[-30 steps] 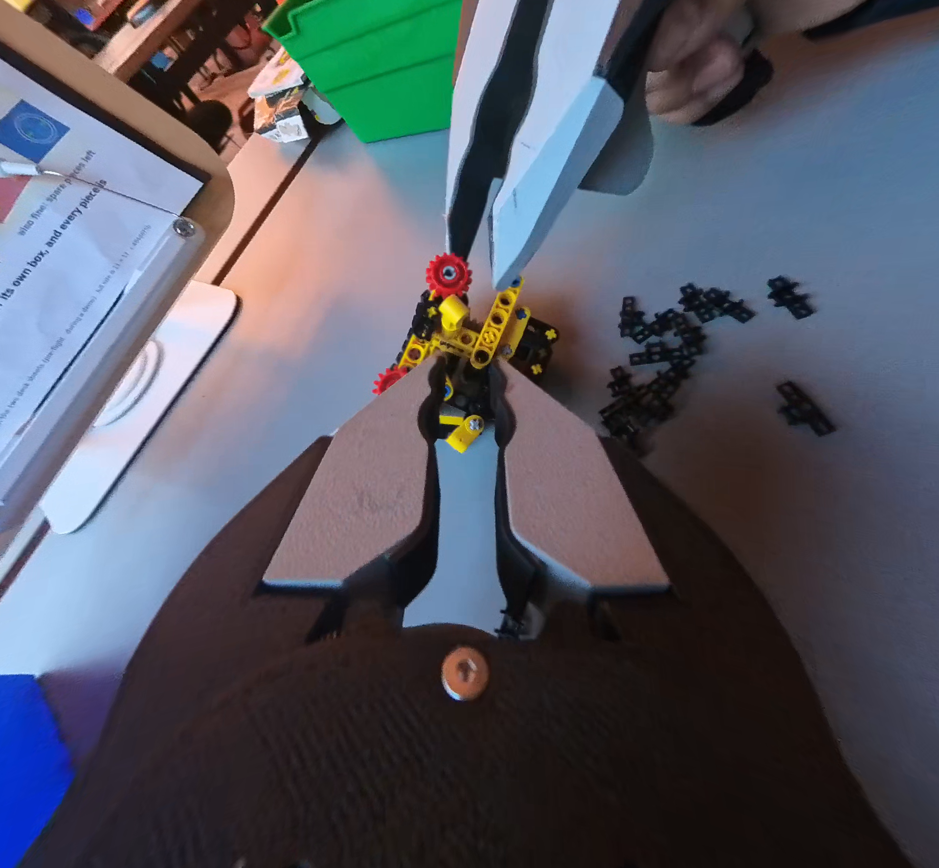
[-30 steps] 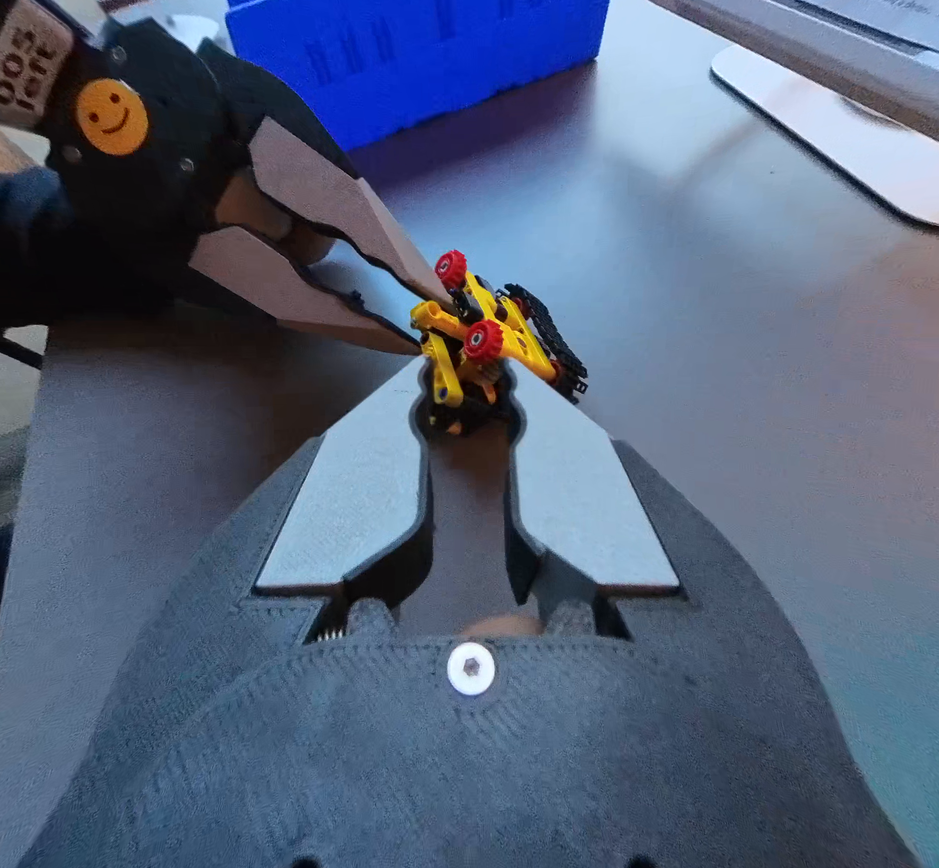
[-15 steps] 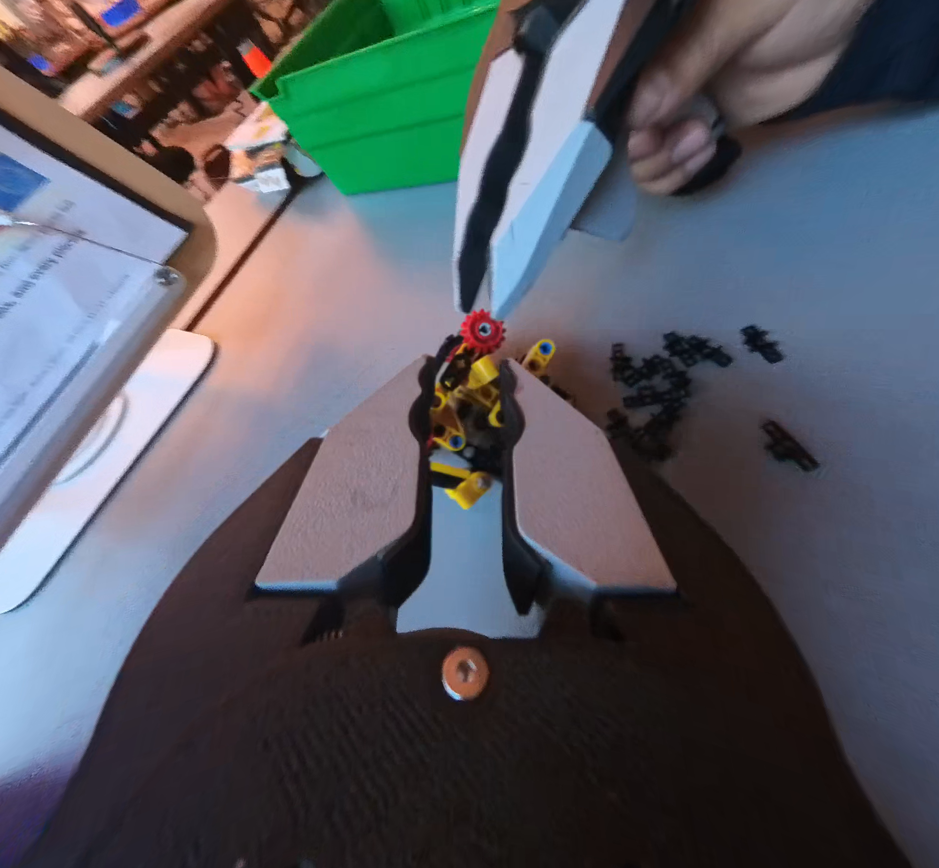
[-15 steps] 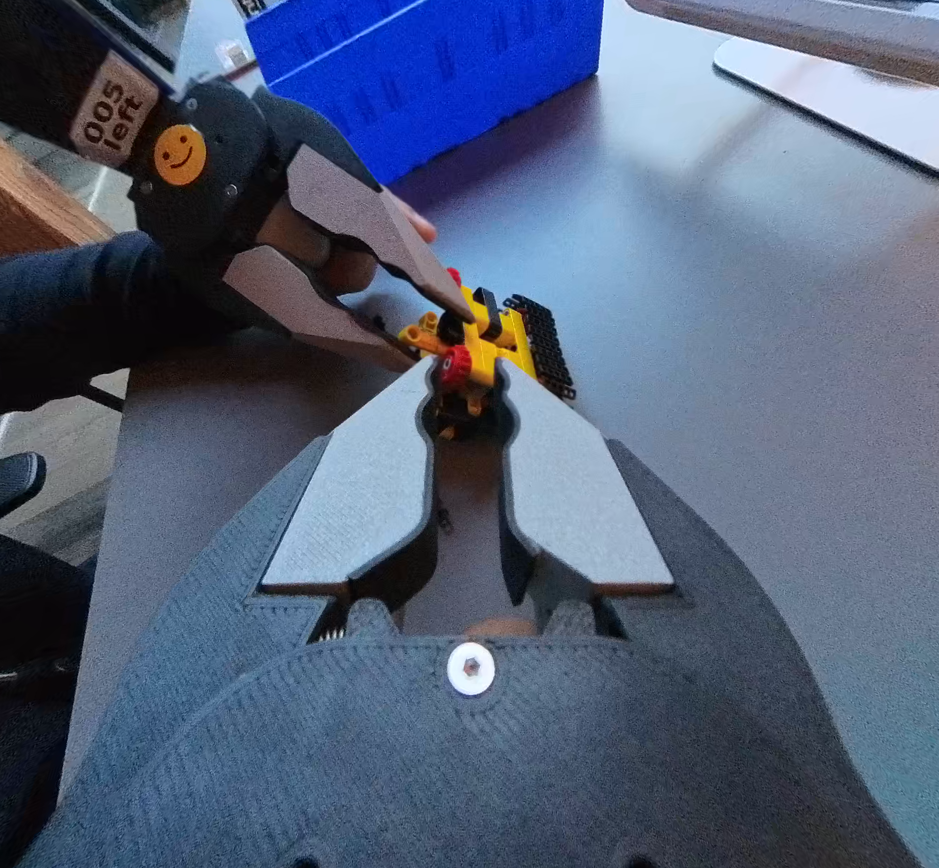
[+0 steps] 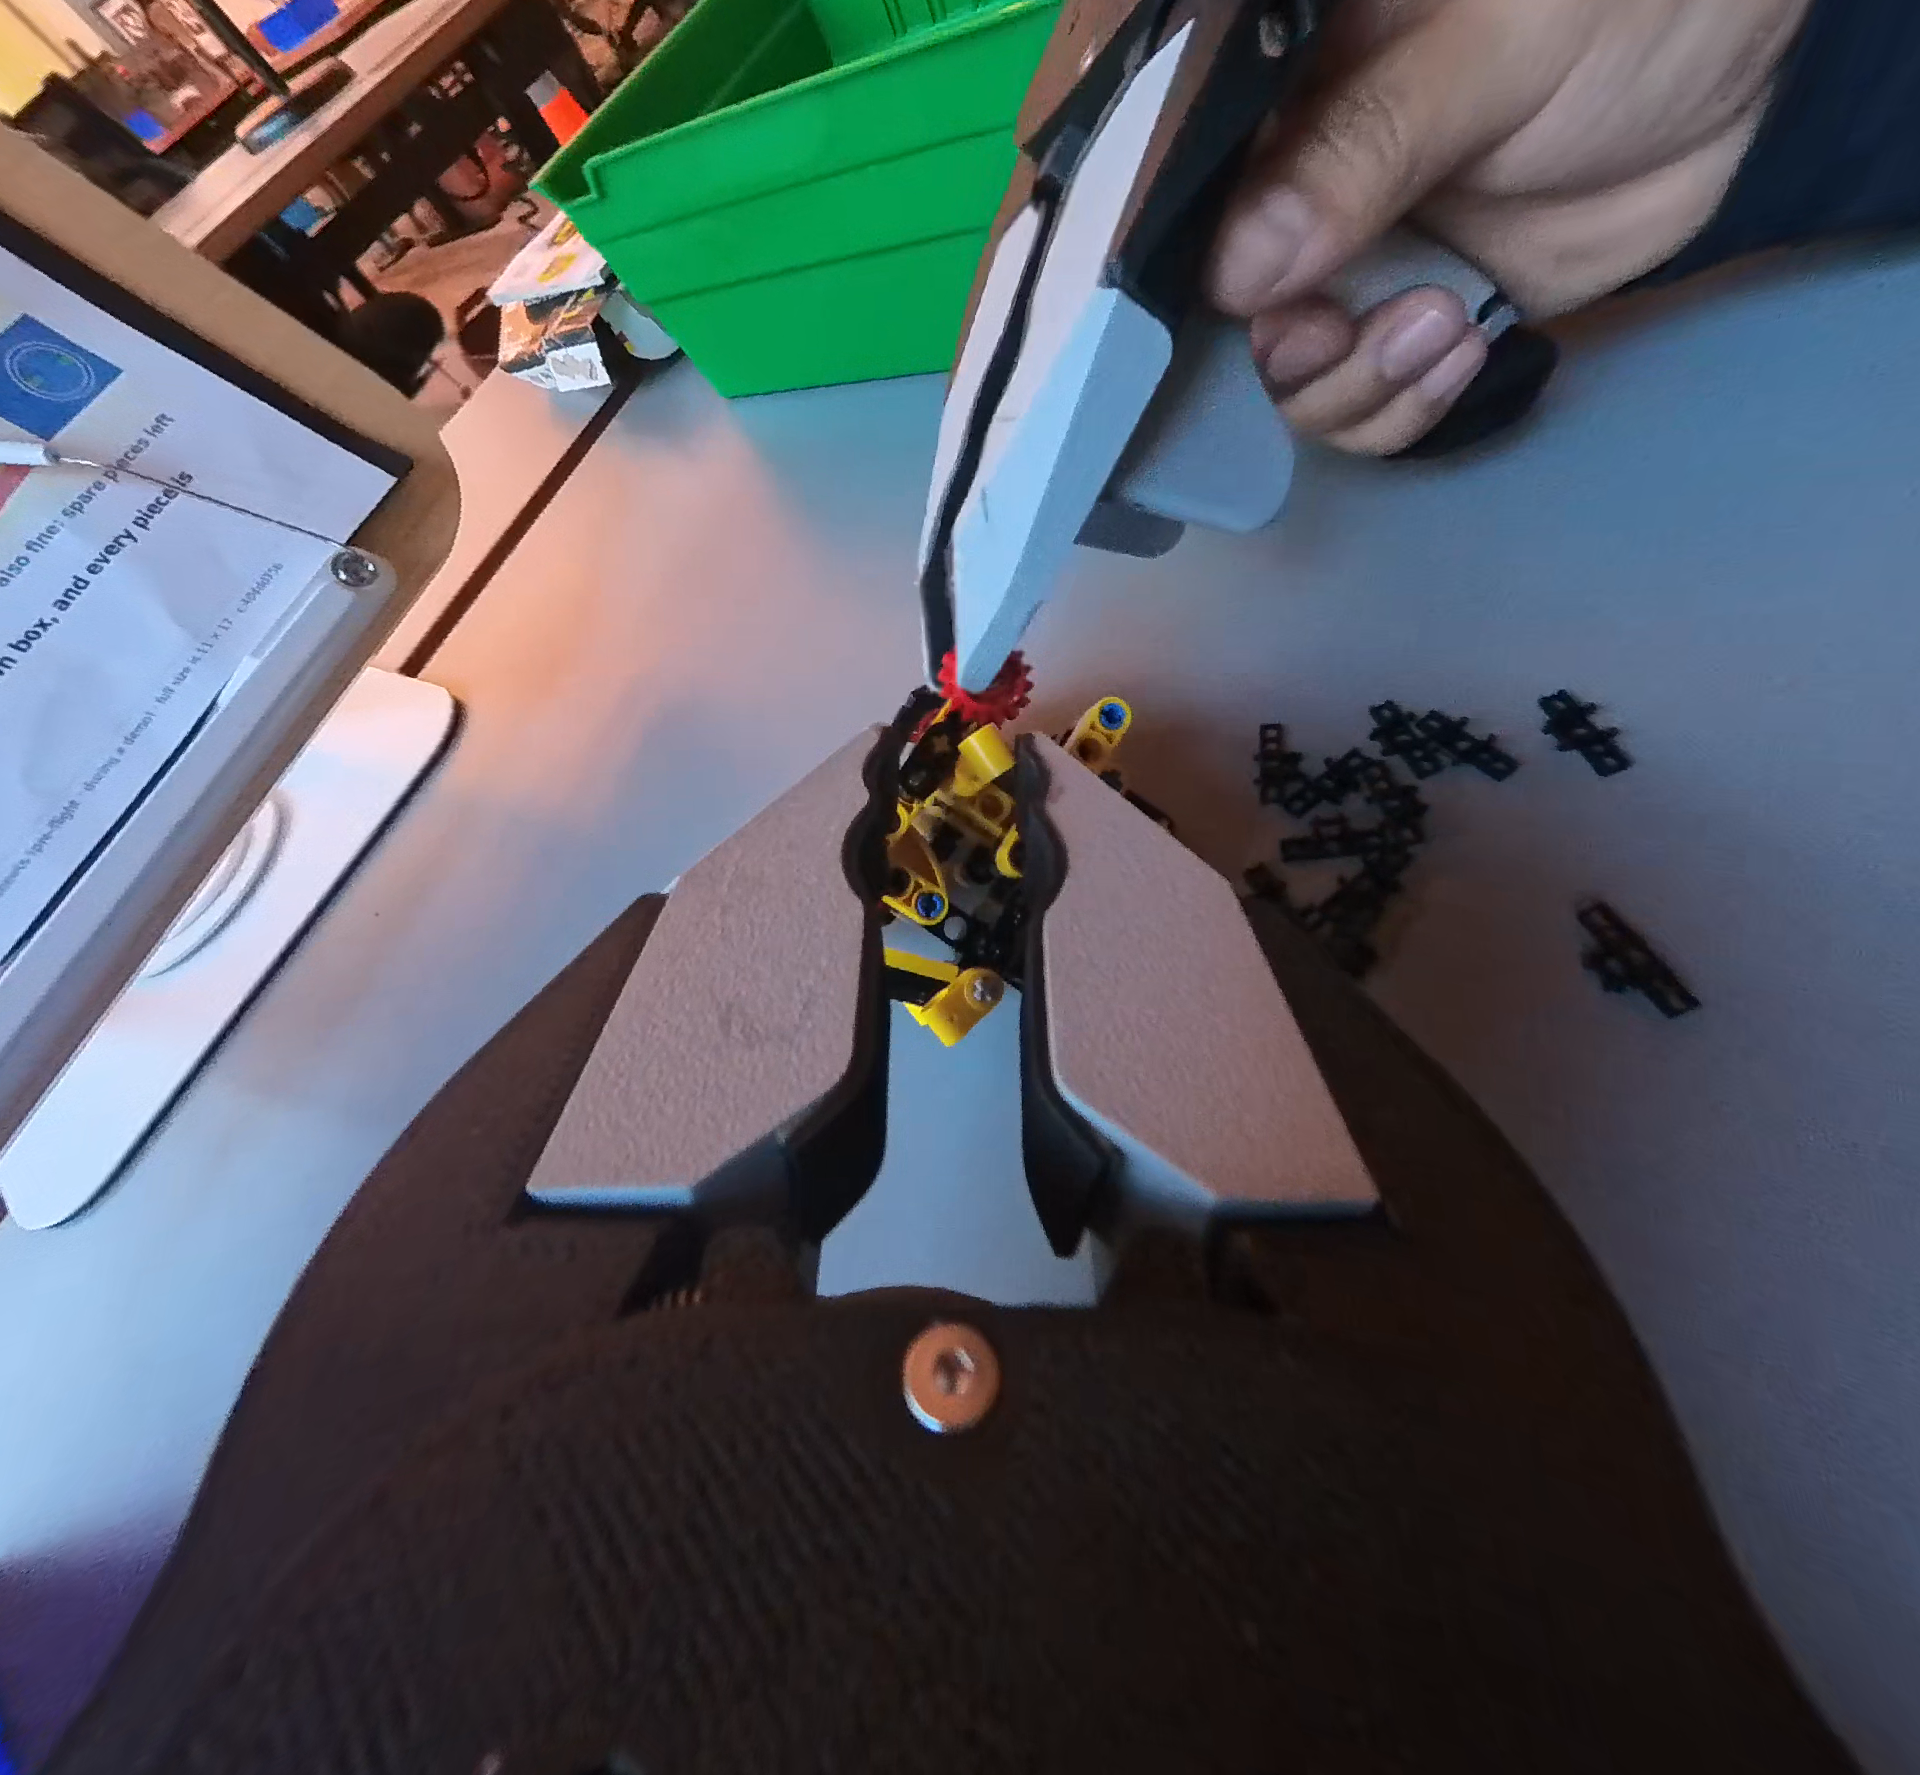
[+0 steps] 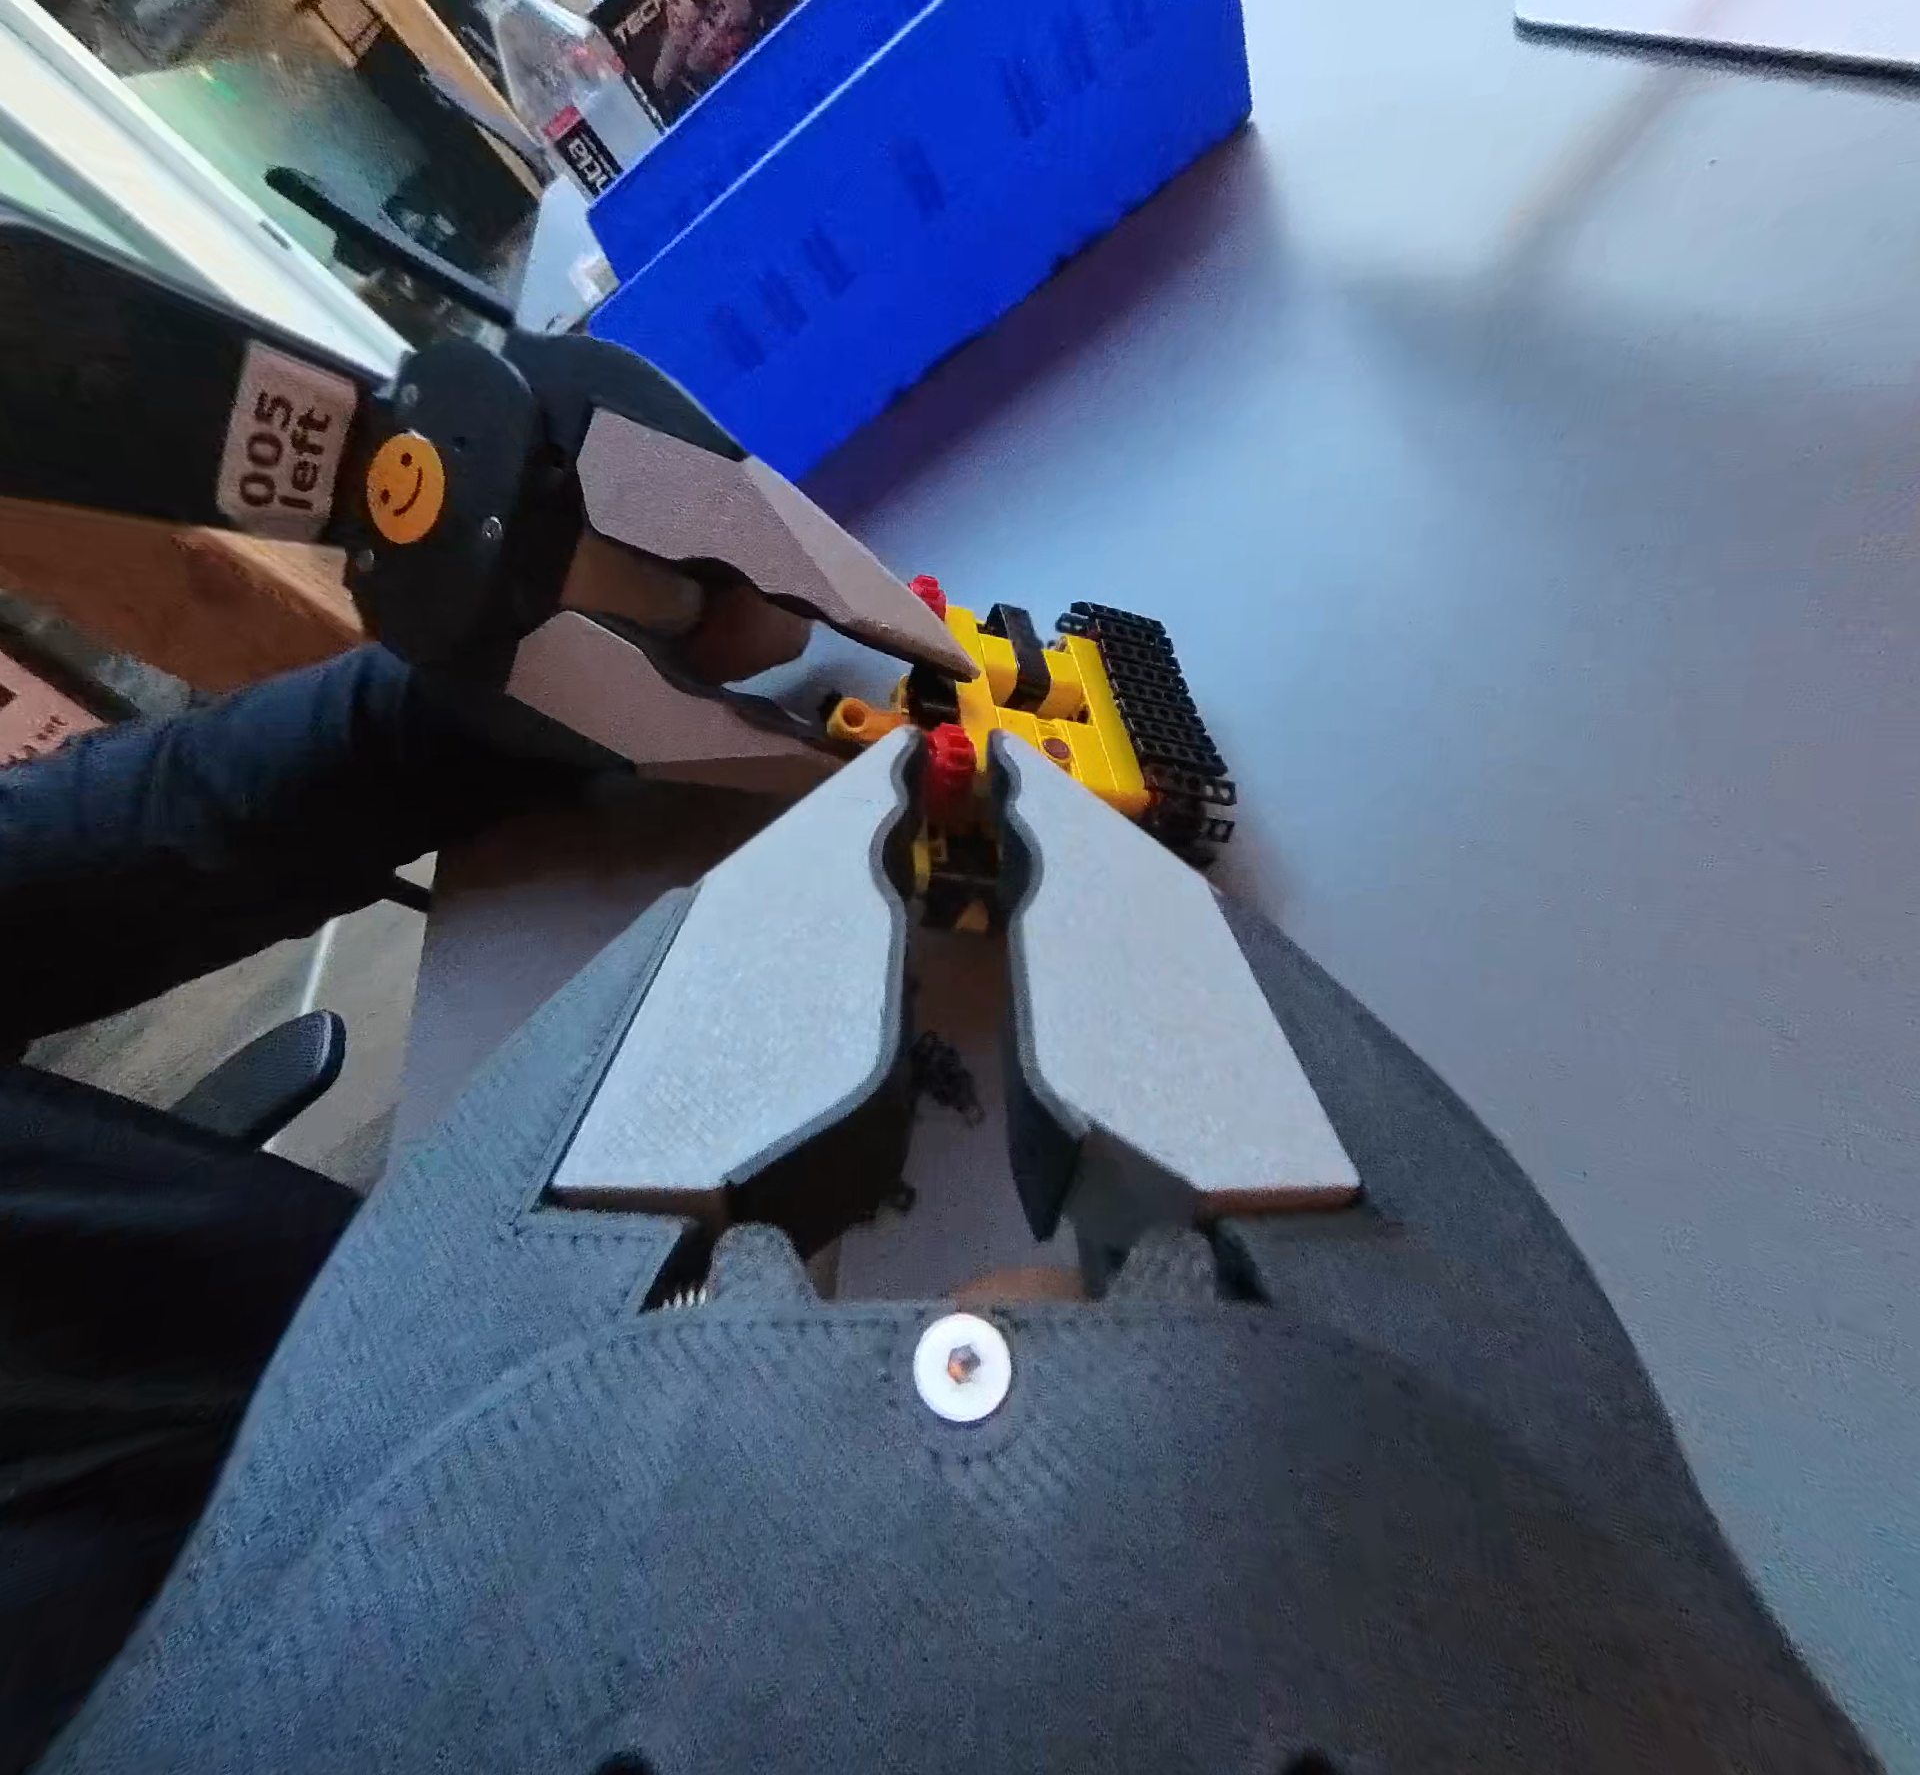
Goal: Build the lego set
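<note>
Yellow lego model sits on the tabletop, pinched by the left gripper from the side. The right gripper, angled steeply down, clamps its red gear.

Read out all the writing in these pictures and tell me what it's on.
I can't quote writing; here is where it stands.
Pale label on the left hand-held gripper: readable.
Page on the screen: partly readable.
Dark box behind the blue bin: readable.
Bottle label: blurred.
</note>
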### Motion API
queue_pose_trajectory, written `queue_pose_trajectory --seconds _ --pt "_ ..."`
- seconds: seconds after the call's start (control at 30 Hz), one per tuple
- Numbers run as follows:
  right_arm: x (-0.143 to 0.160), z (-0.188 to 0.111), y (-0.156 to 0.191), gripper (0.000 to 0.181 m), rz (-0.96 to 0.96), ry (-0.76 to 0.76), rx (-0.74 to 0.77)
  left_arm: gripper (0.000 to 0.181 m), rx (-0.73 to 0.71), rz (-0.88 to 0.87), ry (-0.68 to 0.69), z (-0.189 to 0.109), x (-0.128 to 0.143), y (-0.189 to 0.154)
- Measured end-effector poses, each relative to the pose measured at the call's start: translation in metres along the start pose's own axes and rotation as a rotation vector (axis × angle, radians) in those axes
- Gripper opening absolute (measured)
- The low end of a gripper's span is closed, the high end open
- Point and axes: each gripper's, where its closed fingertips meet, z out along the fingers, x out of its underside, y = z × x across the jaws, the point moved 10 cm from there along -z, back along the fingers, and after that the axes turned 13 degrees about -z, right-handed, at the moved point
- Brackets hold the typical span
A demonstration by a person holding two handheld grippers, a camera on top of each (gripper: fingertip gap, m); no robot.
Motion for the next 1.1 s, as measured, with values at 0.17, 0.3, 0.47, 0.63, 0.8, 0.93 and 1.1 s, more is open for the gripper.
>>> queue_pose_trajectory --seconds 0.17,0.3,0.47,0.63,0.8,0.93,1.1 --pt "-0.002 -0.002 0.004 0.005 -0.059 0.028 0.037 0.018 -0.057 0.054 0.018 0.002 -0.003 -0.006" --pt "-0.011 -0.002 0.020 0.003 -0.325 0.158 0.200 0.017 -0.066 0.040 0.032 0.003 -0.004 -0.008" --pt "-0.014 0.009 0.050 0.000 -0.754 0.300 0.442 0.016 -0.072 0.001 0.039 0.000 -0.004 -0.004" --pt "-0.015 -0.004 0.034 0.000 -0.441 0.113 0.243 0.015 -0.071 0.027 0.028 -0.002 -0.005 -0.007" --pt "-0.021 -0.004 0.040 0.000 -0.245 -0.087 -0.032 0.008 -0.131 0.141 0.171 0.013 0.007 -0.016" --pt "-0.022 -0.003 0.037 0.000 -0.316 -0.039 0.111 0.005 -0.064 0.095 0.161 0.021 0.011 -0.019" --pt "-0.017 -0.015 0.023 0.000 -0.258 -0.045 0.146 0.006 -0.078 0.071 0.151 0.018 0.012 -0.013"
